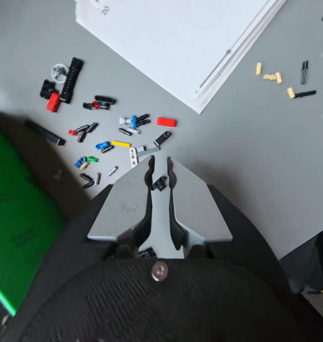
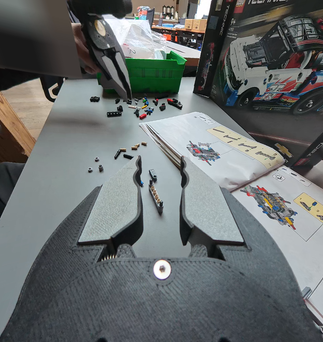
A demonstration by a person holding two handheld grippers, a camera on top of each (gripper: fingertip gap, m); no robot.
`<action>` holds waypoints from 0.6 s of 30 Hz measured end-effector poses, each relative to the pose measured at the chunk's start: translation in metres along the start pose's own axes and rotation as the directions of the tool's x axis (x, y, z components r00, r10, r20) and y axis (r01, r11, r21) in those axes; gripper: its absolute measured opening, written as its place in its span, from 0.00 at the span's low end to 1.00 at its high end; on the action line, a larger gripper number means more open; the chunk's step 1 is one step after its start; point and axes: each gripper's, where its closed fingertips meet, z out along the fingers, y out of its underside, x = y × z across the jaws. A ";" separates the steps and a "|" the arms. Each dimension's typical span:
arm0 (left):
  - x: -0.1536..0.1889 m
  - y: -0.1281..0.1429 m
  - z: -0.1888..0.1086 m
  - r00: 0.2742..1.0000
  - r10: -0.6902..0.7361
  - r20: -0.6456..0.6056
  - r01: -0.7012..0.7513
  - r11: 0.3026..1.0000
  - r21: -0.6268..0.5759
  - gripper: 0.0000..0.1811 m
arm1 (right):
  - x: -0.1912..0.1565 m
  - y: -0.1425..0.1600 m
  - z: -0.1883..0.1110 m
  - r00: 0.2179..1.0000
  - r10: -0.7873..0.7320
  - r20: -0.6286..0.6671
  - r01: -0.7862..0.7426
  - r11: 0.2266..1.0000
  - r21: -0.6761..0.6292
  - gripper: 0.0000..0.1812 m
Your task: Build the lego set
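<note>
Loose Lego pieces (image 1: 125,121) in black, red, blue, yellow and grey lie scattered on the grey table (image 1: 240,166); they also show in the right wrist view (image 2: 142,116). My left gripper (image 1: 160,160) points down at the table with its jaws a little apart and empty; a small black piece (image 1: 158,183) lies on the table beneath the gap. It shows in the right wrist view (image 2: 128,100) with its tips close over the pile. My right gripper (image 2: 160,161) is open wide and empty, above a grey beam with tan and black pins (image 2: 156,197) and a small black piece (image 2: 153,174).
An open instruction booklet (image 2: 212,133) lies at the right, also in the left wrist view (image 1: 175,46). The set's box (image 2: 268,64) stands behind it. A green bin (image 2: 155,77) with plastic bags stands beyond the pile. Tan pins (image 2: 136,146) and grey bushes (image 2: 100,167) lie mid-table. One gripper's finger ends stand about 30 cm off the other's. From my left tips it is roughly 5 cm to the small black piece (image 1: 158,183); from my right, 35 cm. It is also in sight in the right wrist view (image 2: 120,107).
</note>
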 end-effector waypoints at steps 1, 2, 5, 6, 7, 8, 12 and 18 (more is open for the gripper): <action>0.004 0.000 0.006 0.999 0.050 -0.013 -0.050 0.999 -0.016 0.05 | 0.000 0.000 0.000 1.000 0.000 -0.001 0.000 1.000 -0.001 0.21; 0.006 -0.001 0.011 0.996 0.090 -0.026 -0.091 0.995 -0.034 0.05 | 0.000 0.001 0.000 1.000 0.000 -0.001 0.000 1.000 -0.002 0.21; 0.001 -0.003 0.021 0.981 0.193 -0.034 -0.195 0.978 -0.077 0.05 | 0.000 0.001 0.000 1.000 0.000 0.002 0.000 1.000 -0.004 0.21; 0.000 -0.005 0.023 0.974 0.220 -0.047 -0.223 0.972 -0.079 0.05 | -0.001 0.001 0.000 1.000 -0.001 0.002 0.001 1.000 -0.005 0.21; 0.003 -0.006 0.024 0.968 0.240 -0.075 -0.245 0.966 -0.079 0.05 | -0.001 0.001 0.000 1.000 -0.003 0.003 0.003 1.000 -0.005 0.21; 0.005 -0.007 0.026 0.960 0.260 -0.102 -0.269 0.960 -0.080 0.06 | -0.001 0.000 0.000 1.000 -0.005 0.003 0.005 1.000 -0.005 0.21; -0.001 -0.004 0.037 0.944 0.310 -0.113 -0.323 0.937 -0.134 0.07 | -0.002 -0.001 -0.001 1.000 -0.012 0.003 0.012 1.000 -0.004 0.21; -0.001 -0.007 0.036 0.941 0.323 -0.103 -0.335 0.931 -0.143 0.04 | 0.001 -0.004 -0.005 1.000 -0.017 -0.008 0.017 1.000 0.007 0.20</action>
